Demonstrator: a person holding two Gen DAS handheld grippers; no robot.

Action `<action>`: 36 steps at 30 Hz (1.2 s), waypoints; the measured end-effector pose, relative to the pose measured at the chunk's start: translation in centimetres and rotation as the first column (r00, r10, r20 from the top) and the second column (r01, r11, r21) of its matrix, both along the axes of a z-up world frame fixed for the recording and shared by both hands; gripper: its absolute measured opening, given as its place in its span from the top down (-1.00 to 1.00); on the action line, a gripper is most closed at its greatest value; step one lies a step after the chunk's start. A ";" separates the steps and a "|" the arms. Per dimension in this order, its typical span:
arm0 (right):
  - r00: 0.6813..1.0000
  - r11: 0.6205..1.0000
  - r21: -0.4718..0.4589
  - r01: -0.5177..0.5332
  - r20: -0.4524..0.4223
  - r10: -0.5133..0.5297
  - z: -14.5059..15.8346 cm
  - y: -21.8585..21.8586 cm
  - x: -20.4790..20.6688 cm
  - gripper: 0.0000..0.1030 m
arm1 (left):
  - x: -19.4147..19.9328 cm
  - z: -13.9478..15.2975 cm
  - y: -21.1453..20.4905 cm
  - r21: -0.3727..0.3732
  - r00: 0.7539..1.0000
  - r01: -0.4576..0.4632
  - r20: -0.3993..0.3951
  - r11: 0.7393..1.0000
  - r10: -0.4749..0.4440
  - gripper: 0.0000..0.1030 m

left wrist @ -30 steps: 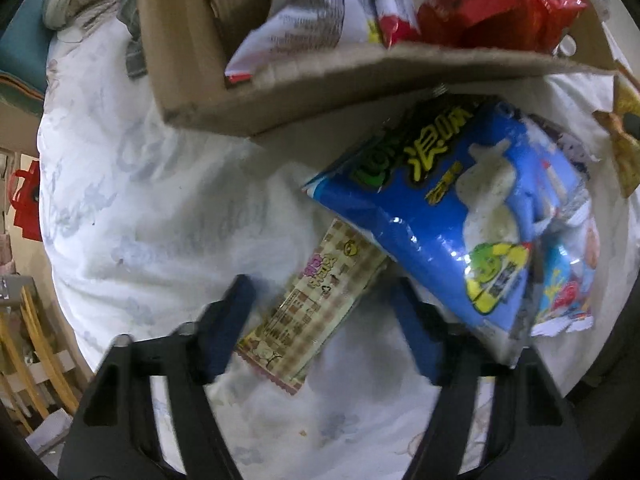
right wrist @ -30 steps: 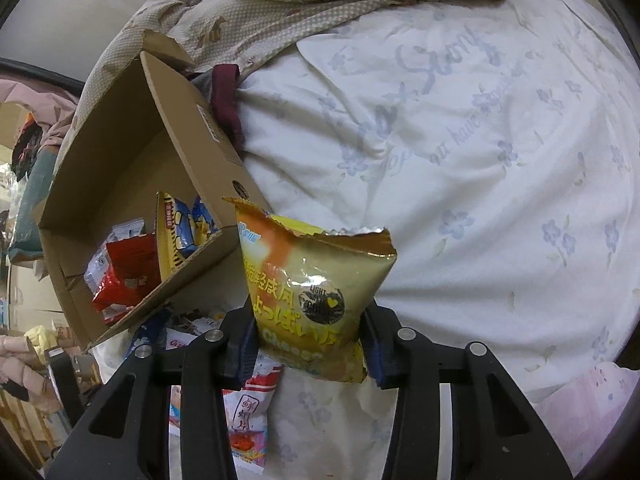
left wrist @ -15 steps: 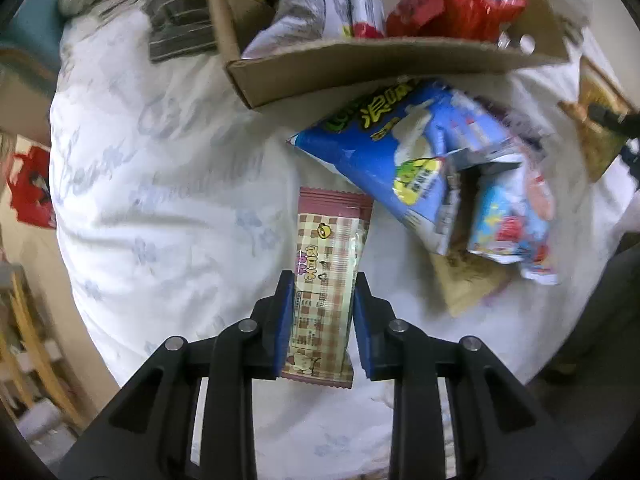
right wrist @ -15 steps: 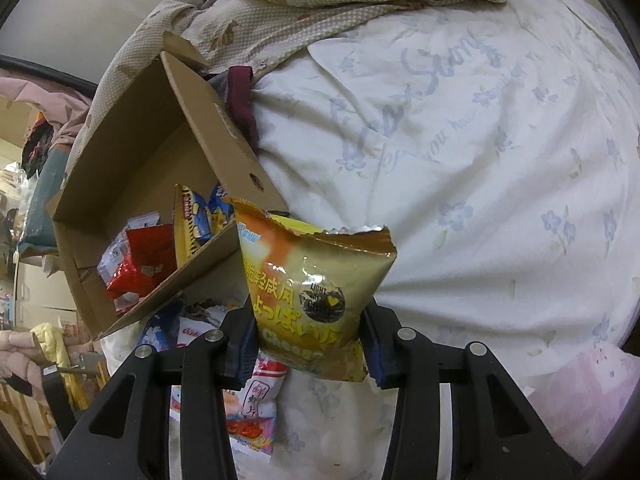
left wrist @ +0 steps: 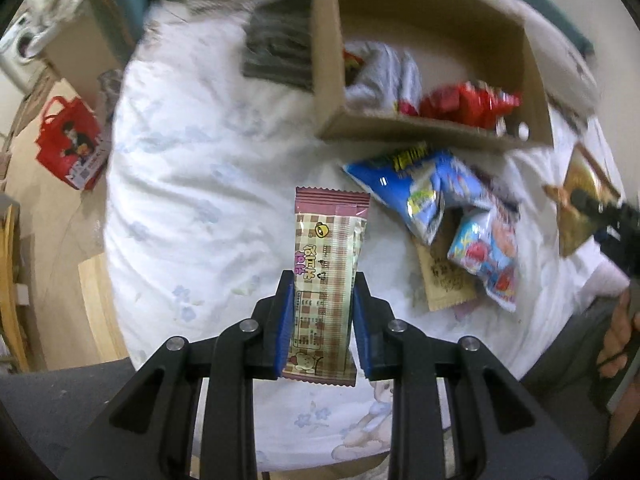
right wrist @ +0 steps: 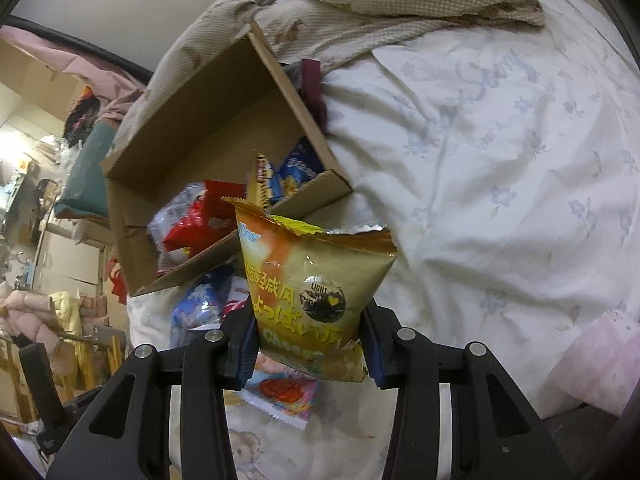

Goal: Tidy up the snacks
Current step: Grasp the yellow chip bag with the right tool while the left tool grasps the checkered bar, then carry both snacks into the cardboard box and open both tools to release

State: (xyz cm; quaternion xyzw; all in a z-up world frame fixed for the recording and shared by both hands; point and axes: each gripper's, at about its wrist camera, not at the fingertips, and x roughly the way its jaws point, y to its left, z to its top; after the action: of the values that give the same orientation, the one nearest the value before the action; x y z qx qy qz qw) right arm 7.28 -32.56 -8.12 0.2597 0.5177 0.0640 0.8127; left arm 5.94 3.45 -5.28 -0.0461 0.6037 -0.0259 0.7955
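From my left wrist camera, my left gripper (left wrist: 322, 320) was clamped on a long checked wafer packet (left wrist: 326, 280), its blue pads pressing both long edges. The packet stood upright, lifted clear of the white flowered bedsheet (left wrist: 192, 208). At one o'clock an open cardboard box (left wrist: 420, 128) rested on the bed with a red snack bag (left wrist: 468, 106) and a pale bag (left wrist: 384, 76) inside. Just below the box, at two o'clock, lay a loose heap: a blue chip bag (left wrist: 412, 188), a light blue candy bag (left wrist: 488, 252) and a brown flat packet (left wrist: 444, 280) partly under them. At three o'clock my right gripper (left wrist: 608, 224) showed at the frame edge beside a gold bag (left wrist: 580, 204). A red tote bag (left wrist: 68, 148) sat on the floor at nine o'clock.

From my right wrist camera, my right gripper (right wrist: 312, 340) was closed on the gold chip bag (right wrist: 316, 276), gripping its lower part, the crimped top upright. The cardboard box (right wrist: 168, 140) sat at eleven o'clock, holding red (right wrist: 200, 216) and blue packets (right wrist: 296, 172). Below it, at nine o'clock from the gold bag, the blue chip bag (right wrist: 200, 308) lay on the sheet, and a candy bag (right wrist: 280, 396) lay directly beneath my fingers. A beige dotted quilt (right wrist: 380, 4) was bunched at twelve o'clock.
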 end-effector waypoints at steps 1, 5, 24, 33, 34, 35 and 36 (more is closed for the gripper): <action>1.000 1.000 -0.003 -0.001 0.011 0.002 0.2 0.1 -0.2 0.13 | 0.0 0.4 -0.1 0.006 1.000 -0.017 0.026 1.000 0.017 0.55; 0.997 1.000 0.012 -0.021 0.076 0.020 1.6 0.6 -0.7 0.13 | 0.4 1.9 -0.6 0.012 0.992 -0.050 0.113 0.999 0.049 0.55; 0.967 0.999 0.042 -0.033 0.252 0.022 6.4 0.5 -0.8 0.13 | 2.9 7.4 -1.6 -0.043 0.948 -0.077 0.307 0.996 0.086 0.55; 0.976 0.995 0.055 -0.084 0.204 0.071 5.6 1.8 3.2 0.13 | 7.3 6.8 -3.8 -0.051 0.959 -0.029 0.280 0.998 0.042 0.55; 0.975 0.995 0.046 -0.093 0.209 0.081 5.8 2.0 3.7 0.13 | 7.9 6.7 -4.2 -0.047 0.959 -0.022 0.282 0.999 0.034 0.55; 0.972 0.994 0.033 -0.106 0.214 0.097 5.9 2.4 4.4 0.13 | 8.5 6.7 -4.5 -0.041 0.958 -0.018 0.285 0.999 0.028 0.55; 0.970 0.993 0.023 -0.114 0.219 0.106 6.1 2.7 4.8 0.13 | 9.1 6.7 -4.9 -0.034 0.957 -0.012 0.290 0.999 0.021 0.55</action>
State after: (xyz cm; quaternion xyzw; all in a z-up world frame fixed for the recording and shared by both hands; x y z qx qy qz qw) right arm 12.12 -29.88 -2.06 0.2364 0.4383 0.1461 0.8548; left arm 15.03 -1.45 1.38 -0.0595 0.4795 -0.0352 0.8748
